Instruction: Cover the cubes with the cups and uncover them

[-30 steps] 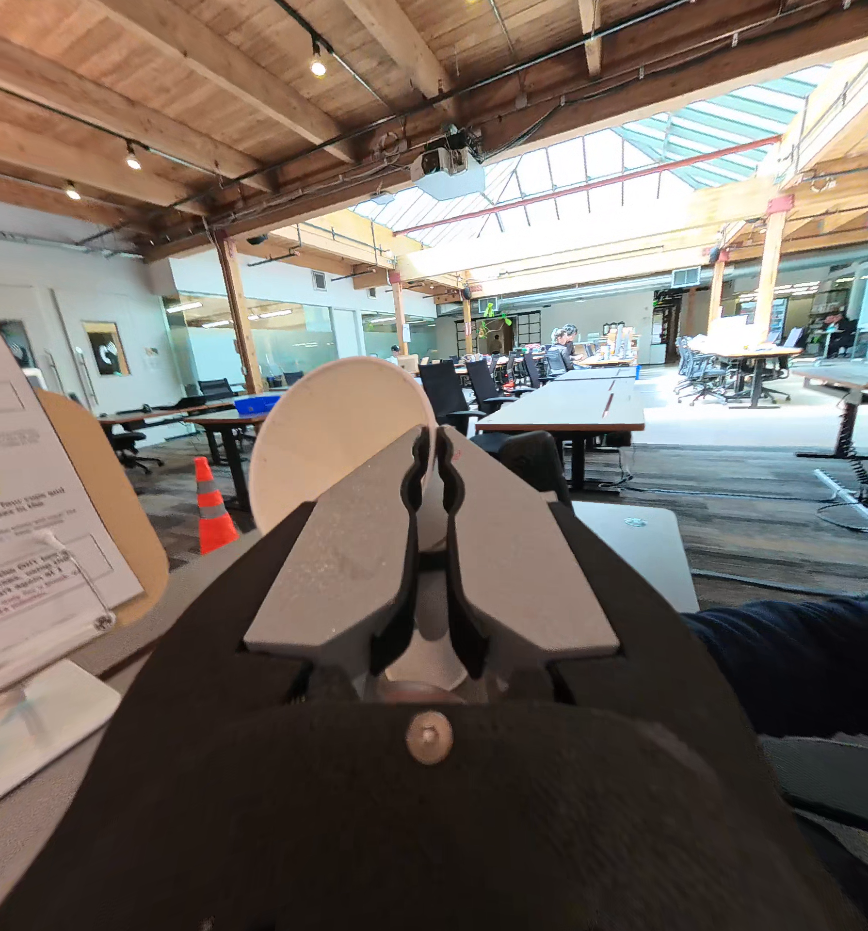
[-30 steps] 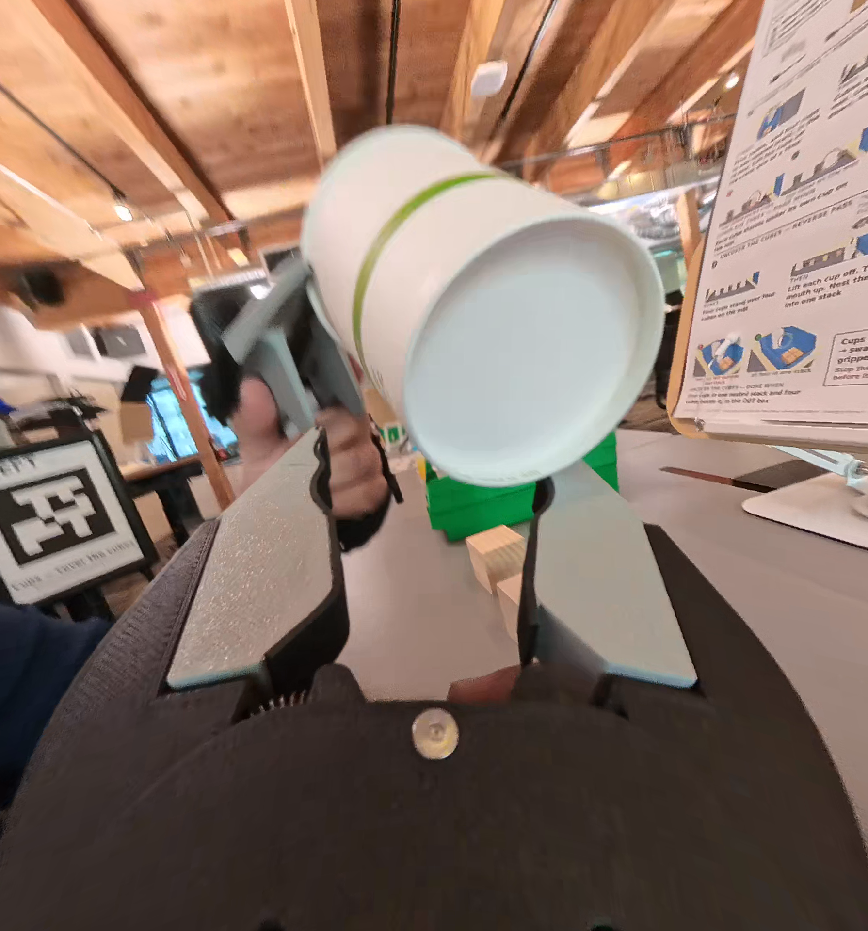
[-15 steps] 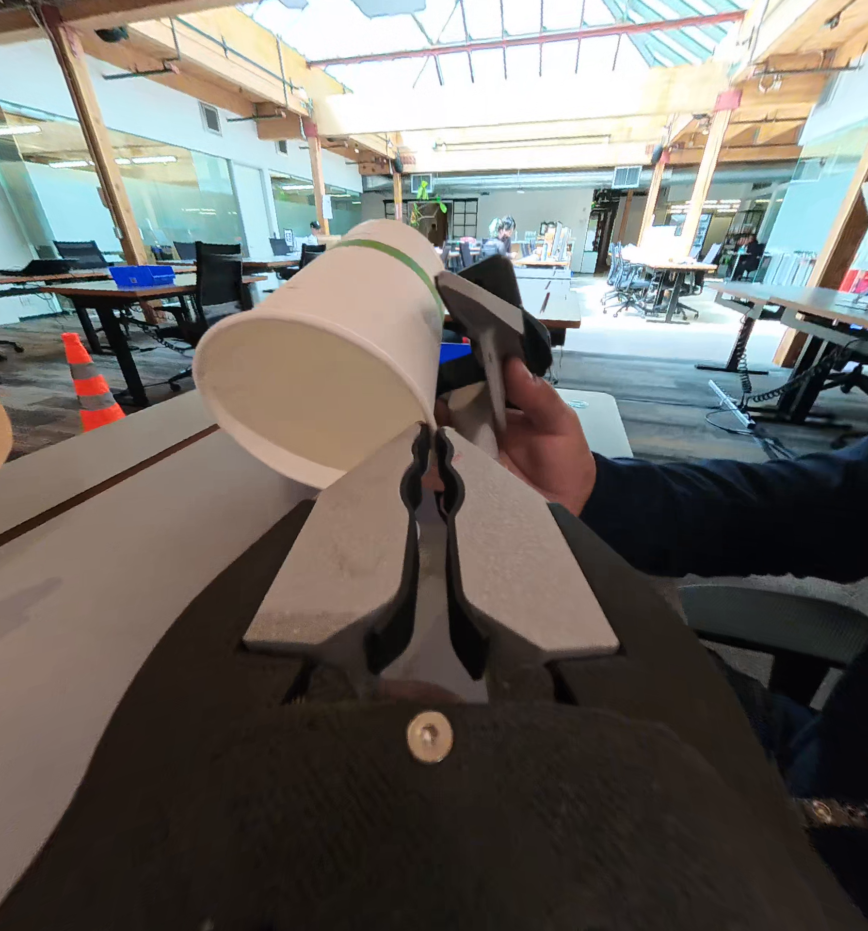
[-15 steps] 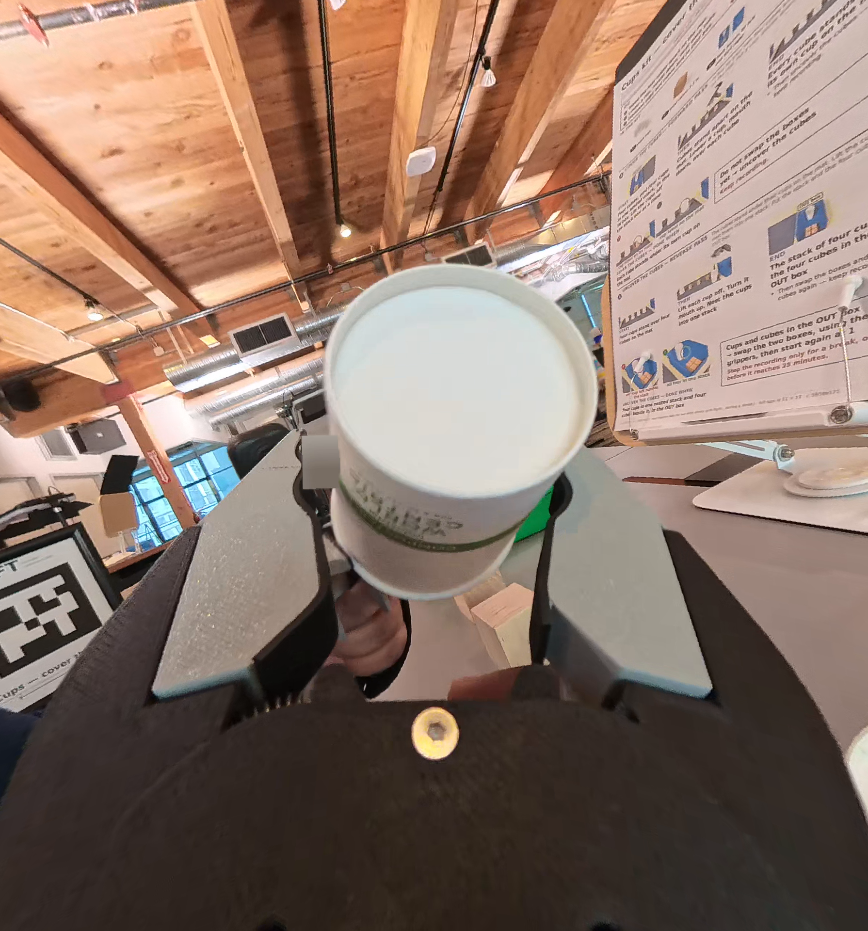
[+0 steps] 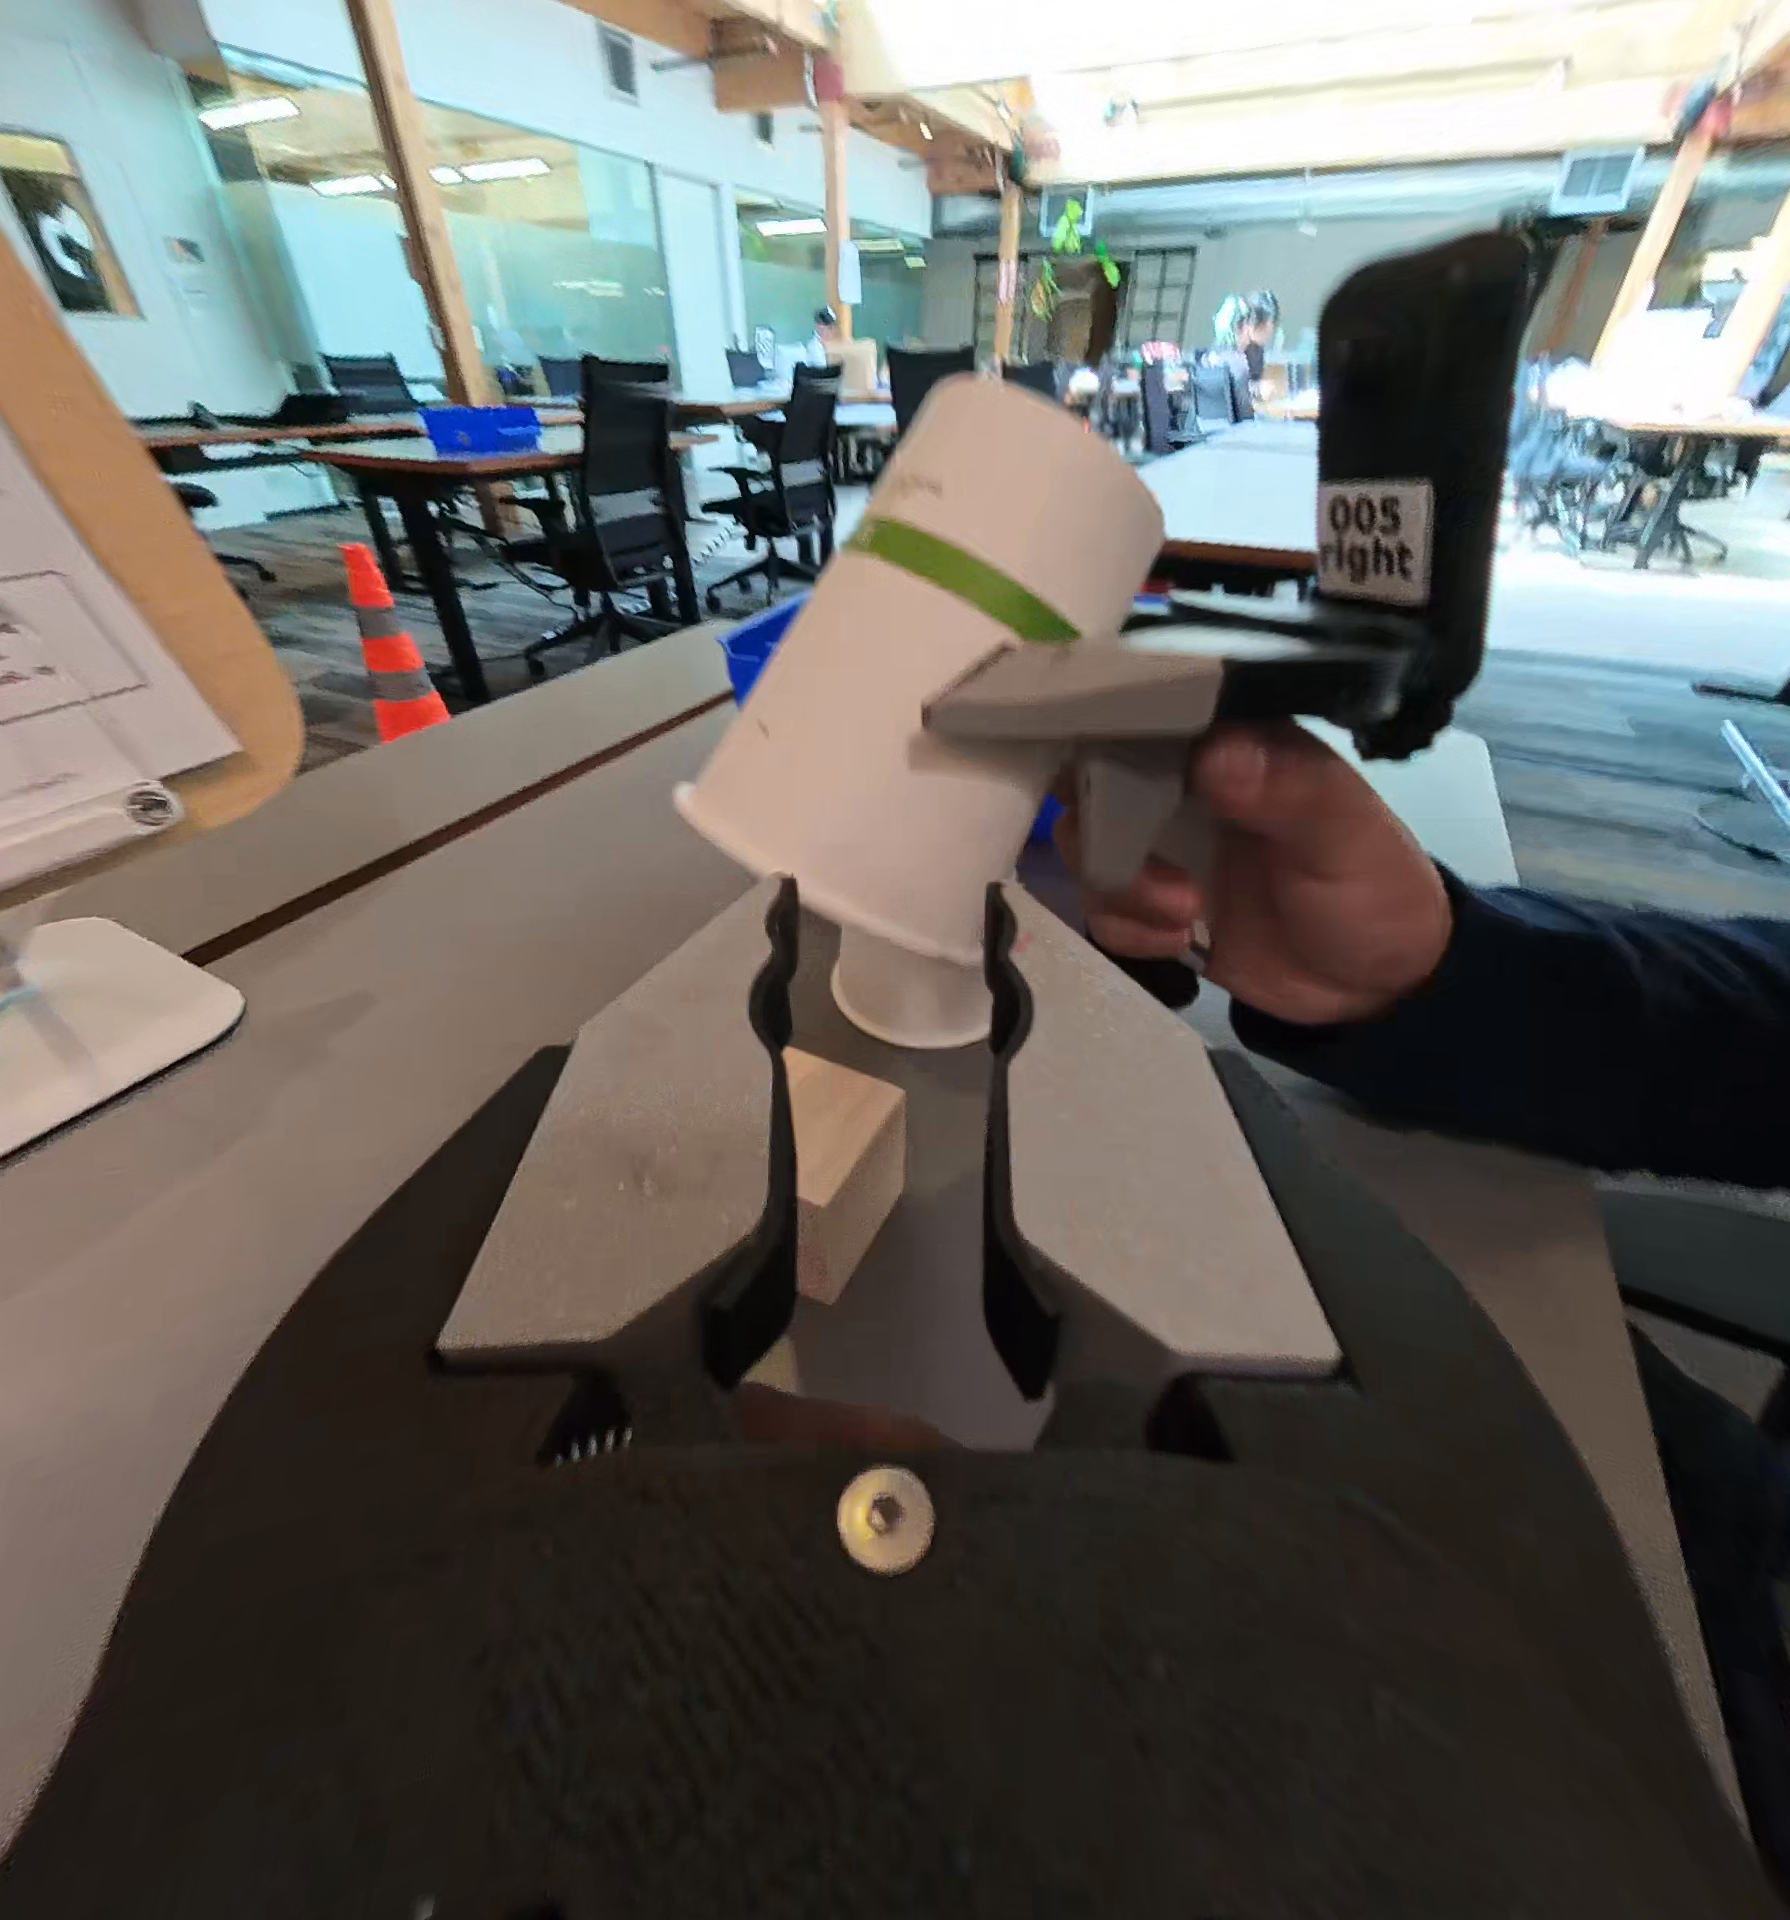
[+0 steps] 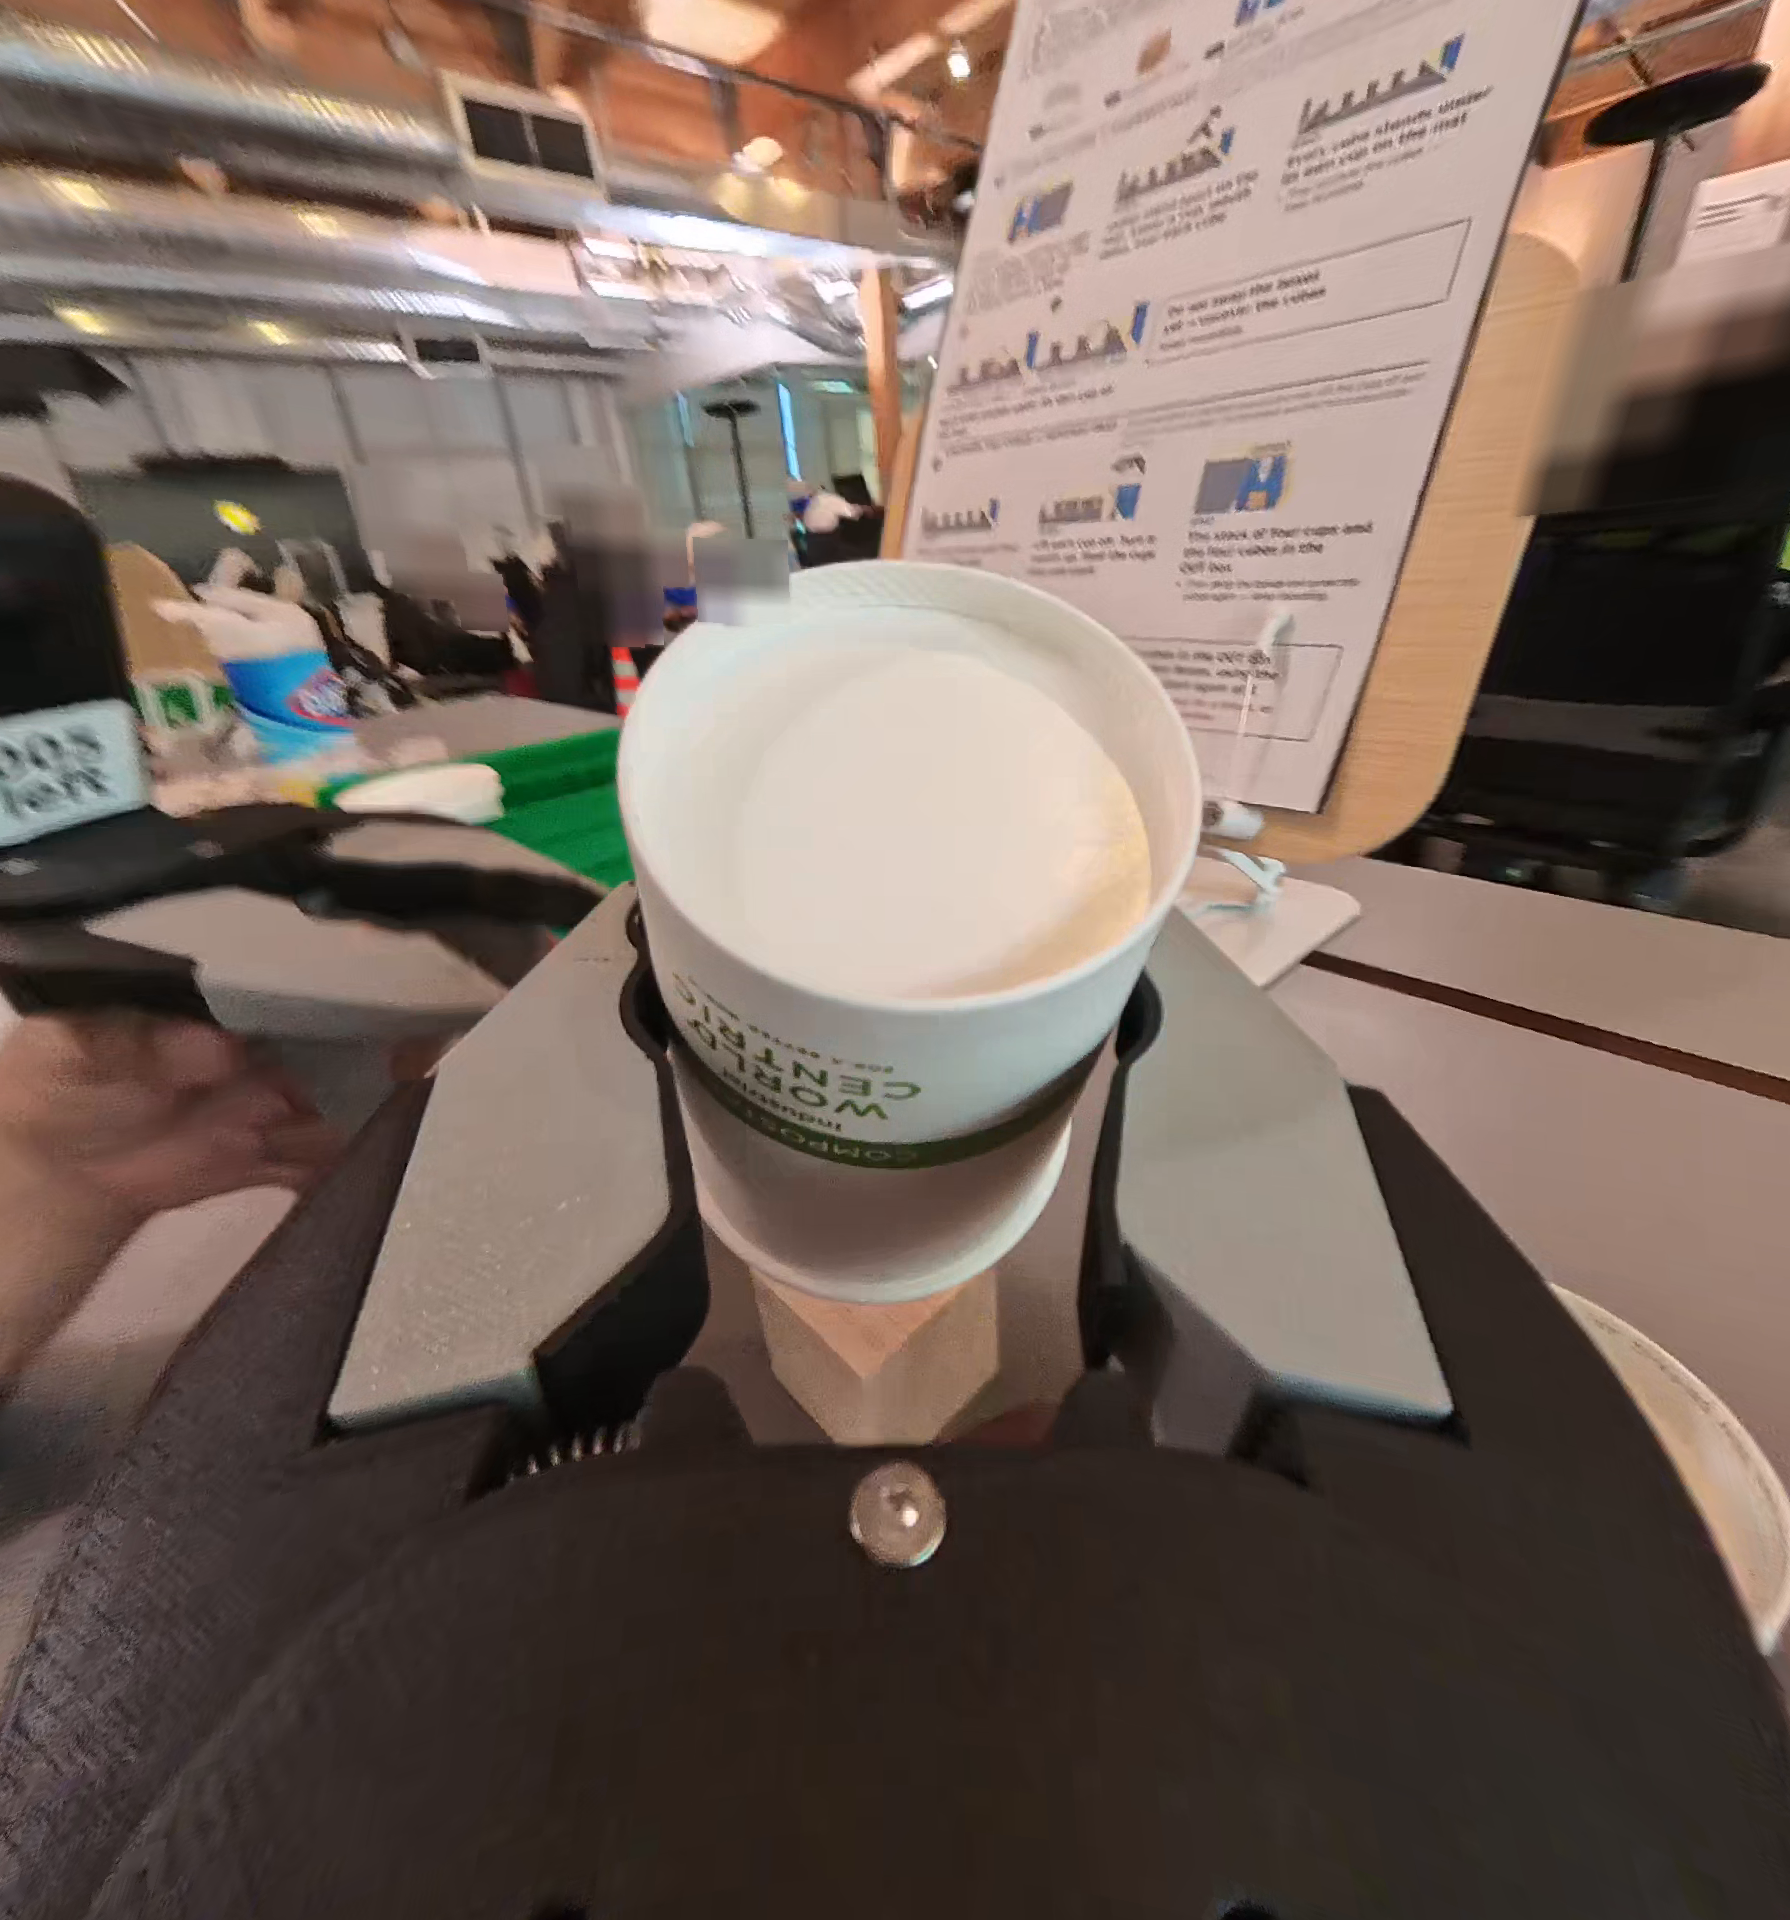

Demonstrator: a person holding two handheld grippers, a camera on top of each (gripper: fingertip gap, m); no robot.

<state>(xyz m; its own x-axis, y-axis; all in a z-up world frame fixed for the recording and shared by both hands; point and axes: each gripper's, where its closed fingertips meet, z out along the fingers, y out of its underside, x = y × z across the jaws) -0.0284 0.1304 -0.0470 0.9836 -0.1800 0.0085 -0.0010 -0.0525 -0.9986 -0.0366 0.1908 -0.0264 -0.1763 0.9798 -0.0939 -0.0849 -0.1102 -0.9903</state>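
My right gripper (image 6: 886, 966) is shut on a white paper cup (image 6: 901, 831) with a green band. It holds the cup mouth down, the pads pressed on both sides. A wooden cube (image 6: 870, 1361) shows just under the cup's rim. In the left wrist view the right gripper (image 5: 1067, 696) holds the cup (image 5: 901, 707) tilted above the grey table (image 5: 403, 987). My left gripper (image 5: 889, 925) is open and holds nothing. A wooden cube (image 5: 844, 1164) lies on the table between its fingers, untouched. A second white cup (image 5: 912, 987) shows below the held one.
An instruction sheet on a stand (image 5: 39, 623) is at the left of the table and also shows in the right wrist view (image 6: 1234, 364). A green bin (image 6: 558, 790) and a blue bin (image 5: 756, 655) stand farther back. Another cup (image 6: 1701, 1507) sits at lower right.
My left gripper was shut on the cup's rim; it has opened and let go. The right gripper has closed on the cup, turned it mouth down and lowered it toward a cube.
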